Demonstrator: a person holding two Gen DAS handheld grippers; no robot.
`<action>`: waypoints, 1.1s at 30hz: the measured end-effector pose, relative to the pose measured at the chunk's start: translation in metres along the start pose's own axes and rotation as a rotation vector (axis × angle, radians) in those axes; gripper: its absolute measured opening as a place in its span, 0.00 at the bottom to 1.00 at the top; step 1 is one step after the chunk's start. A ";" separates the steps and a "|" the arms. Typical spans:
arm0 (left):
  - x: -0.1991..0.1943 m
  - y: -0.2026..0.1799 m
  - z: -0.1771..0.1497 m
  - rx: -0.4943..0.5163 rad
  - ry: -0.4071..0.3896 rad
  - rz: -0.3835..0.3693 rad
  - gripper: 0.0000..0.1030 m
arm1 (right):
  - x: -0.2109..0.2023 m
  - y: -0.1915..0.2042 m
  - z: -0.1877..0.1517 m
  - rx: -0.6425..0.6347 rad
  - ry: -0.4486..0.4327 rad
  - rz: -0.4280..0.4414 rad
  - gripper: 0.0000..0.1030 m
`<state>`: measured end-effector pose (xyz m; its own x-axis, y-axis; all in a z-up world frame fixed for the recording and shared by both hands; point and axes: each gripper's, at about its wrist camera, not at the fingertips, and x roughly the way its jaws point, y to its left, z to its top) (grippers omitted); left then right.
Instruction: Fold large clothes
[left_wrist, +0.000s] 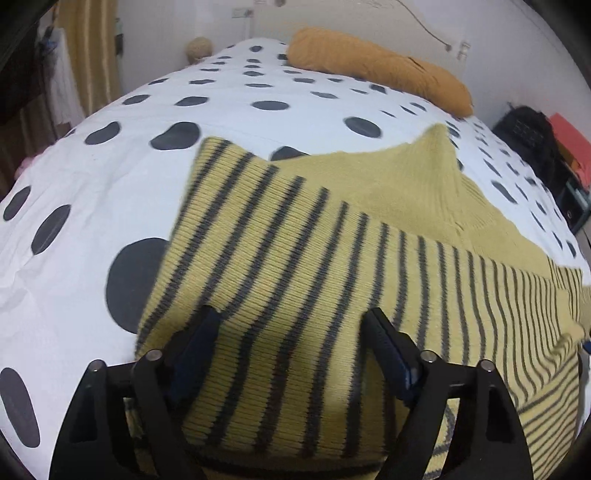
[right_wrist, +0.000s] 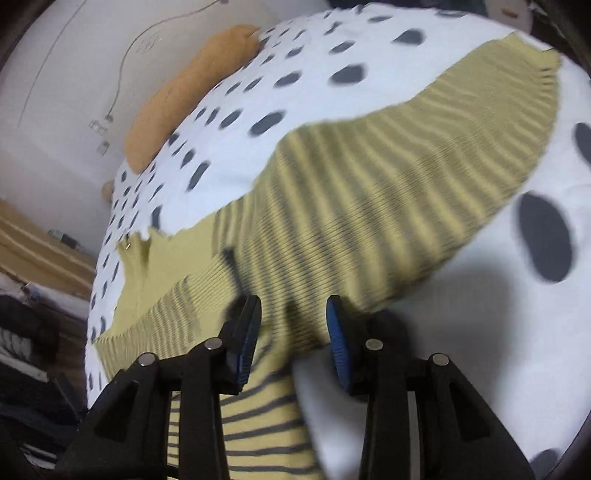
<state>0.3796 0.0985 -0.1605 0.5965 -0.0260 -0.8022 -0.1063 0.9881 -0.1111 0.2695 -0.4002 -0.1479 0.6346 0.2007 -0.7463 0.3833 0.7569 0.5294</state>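
Note:
A yellow knit sweater with dark stripes (left_wrist: 332, 258) lies spread on a white bedcover with dark spots (left_wrist: 110, 184). One striped part is folded over the plain yellow part. My left gripper (left_wrist: 291, 325) points down onto the sweater's near end. Its jaws stand wide and a raised fold of striped cloth fills the gap between them. In the blurred right wrist view the sweater (right_wrist: 369, 177) stretches away up and to the right across the bedcover (right_wrist: 461, 332). My right gripper (right_wrist: 293, 314) hangs over its near edge, its blue pads (right_wrist: 338, 332) apart and gripping nothing.
An orange bolster pillow (left_wrist: 376, 66) lies along the far side of the bed against the wall (right_wrist: 184, 103). A black bag (left_wrist: 528, 133) and red boxes stand beside the bed at right. A yellow curtain (left_wrist: 92, 55) hangs at far left.

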 end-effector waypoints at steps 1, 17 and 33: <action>0.002 0.002 0.000 -0.002 -0.001 0.014 0.78 | -0.006 -0.010 0.006 0.021 -0.017 -0.022 0.52; -0.041 -0.096 -0.011 0.154 -0.040 -0.042 0.91 | -0.024 -0.205 0.142 0.379 -0.237 -0.049 0.74; -0.007 -0.126 -0.023 0.164 0.065 -0.094 0.77 | -0.040 0.014 0.095 -0.032 -0.168 0.554 0.15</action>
<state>0.3706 -0.0298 -0.1548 0.5447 -0.1236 -0.8294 0.0816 0.9922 -0.0943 0.3133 -0.4568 -0.0721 0.8334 0.4729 -0.2860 -0.0549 0.5858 0.8086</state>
